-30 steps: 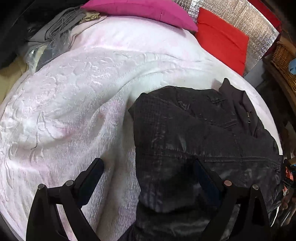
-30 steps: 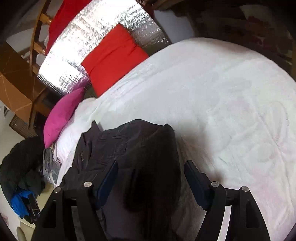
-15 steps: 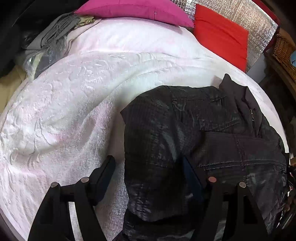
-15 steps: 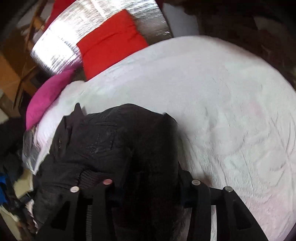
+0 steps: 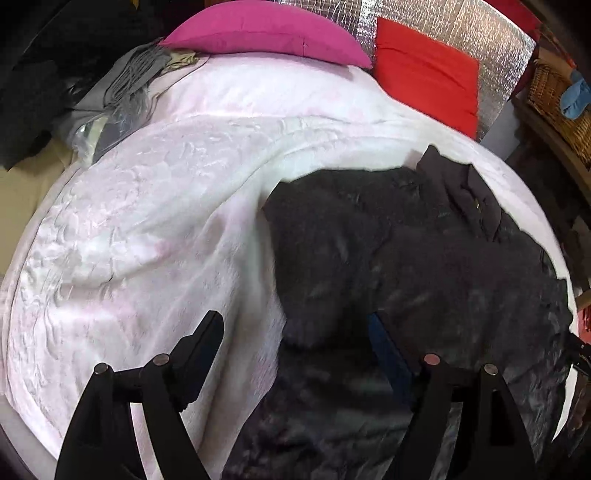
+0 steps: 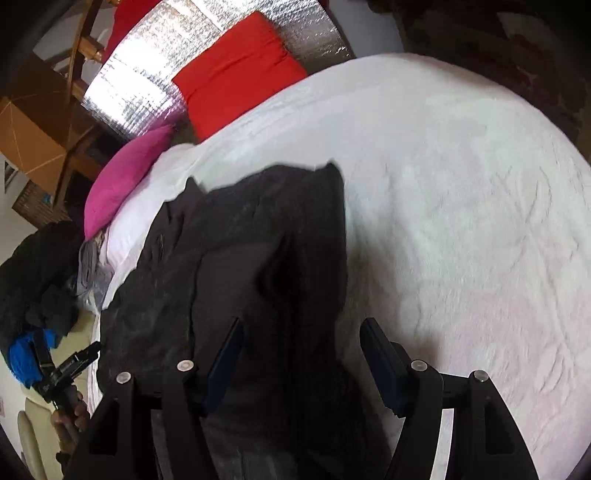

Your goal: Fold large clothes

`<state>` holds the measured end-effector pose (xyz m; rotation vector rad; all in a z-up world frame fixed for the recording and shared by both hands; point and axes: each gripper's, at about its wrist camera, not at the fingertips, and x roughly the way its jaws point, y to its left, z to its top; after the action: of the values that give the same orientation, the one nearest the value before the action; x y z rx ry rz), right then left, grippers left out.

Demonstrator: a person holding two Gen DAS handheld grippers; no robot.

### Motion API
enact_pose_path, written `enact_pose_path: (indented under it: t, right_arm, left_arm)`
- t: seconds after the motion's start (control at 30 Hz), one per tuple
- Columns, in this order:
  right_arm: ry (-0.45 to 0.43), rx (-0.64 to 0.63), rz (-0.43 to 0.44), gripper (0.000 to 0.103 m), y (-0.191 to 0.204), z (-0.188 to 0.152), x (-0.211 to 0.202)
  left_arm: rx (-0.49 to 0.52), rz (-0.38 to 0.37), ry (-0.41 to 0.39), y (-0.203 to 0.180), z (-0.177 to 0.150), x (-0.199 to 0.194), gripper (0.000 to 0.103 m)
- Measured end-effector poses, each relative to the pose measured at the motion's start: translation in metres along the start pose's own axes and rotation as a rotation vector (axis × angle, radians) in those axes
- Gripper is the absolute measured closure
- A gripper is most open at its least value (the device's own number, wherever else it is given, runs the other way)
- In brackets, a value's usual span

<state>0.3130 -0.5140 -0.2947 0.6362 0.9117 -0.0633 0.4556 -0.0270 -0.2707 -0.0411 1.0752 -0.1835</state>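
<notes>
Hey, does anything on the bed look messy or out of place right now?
The dark jacket is only roughly folded: rumpled, one layer doubled over another, its collar sticking out toward the red pillow. At the bed's far corner, grey clothes lie in a loose heap beside the pink pillow.

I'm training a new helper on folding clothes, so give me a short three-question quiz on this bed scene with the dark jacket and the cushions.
1. Multiple choice: what does the dark jacket lie on? A) a white blanket B) a wooden floor C) a wicker chair
2. True or false: the pink cushion lies on top of the jacket.
3. Fill in: the cushion next to the pink one, at the head of the bed, is ___.

Key: 1 A. 2 false: the pink cushion sits apart from the jacket at the head of the bed. 3 red, the red cushion.
</notes>
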Motion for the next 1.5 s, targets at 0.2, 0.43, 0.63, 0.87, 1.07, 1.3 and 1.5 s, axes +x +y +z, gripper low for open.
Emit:
enact_pose_path:
  t: [0.2, 0.43, 0.63, 0.87, 1.07, 1.3, 1.5]
  right_arm:
    - [0.002, -0.066, -0.131, 0.036, 0.017, -0.022, 0.005]
    - [-0.025, -0.051, -0.135, 0.035, 0.022, -0.023, -0.012]
    - [0.009, -0.045, -0.164, 0.035, 0.016, -0.025, 0.002]
    - [-0.102, -0.065, -0.094, 0.035, 0.019, -0.043, -0.04]
    - [-0.162, -0.089, 0.019, 0.035, 0.011, -0.083, -0.083]
    - [-0.082, -0.138, 0.067, 0.034, 0.0, -0.15, -0.109]
    - [0.09, -0.204, -0.03, 0.032, -0.016, -0.212, -0.109]
  left_arm:
    - [0.047, 0.043, 0.058, 0.004, -0.018, 0.012, 0.016]
    - [0.032, -0.021, 0.019, 0.009, -0.021, -0.017, 0.016]
    - [0.078, 0.02, 0.05, 0.006, -0.031, -0.009, 0.016]
    - [0.032, -0.048, -0.003, 0.02, -0.043, -0.031, 0.016]
    - [0.107, -0.05, -0.147, 0.021, -0.083, -0.08, 0.016]
    - [0.152, -0.027, -0.204, 0.032, -0.164, -0.124, 0.016]
    - [0.063, -0.069, -0.095, 0.051, -0.246, -0.127, 0.015]
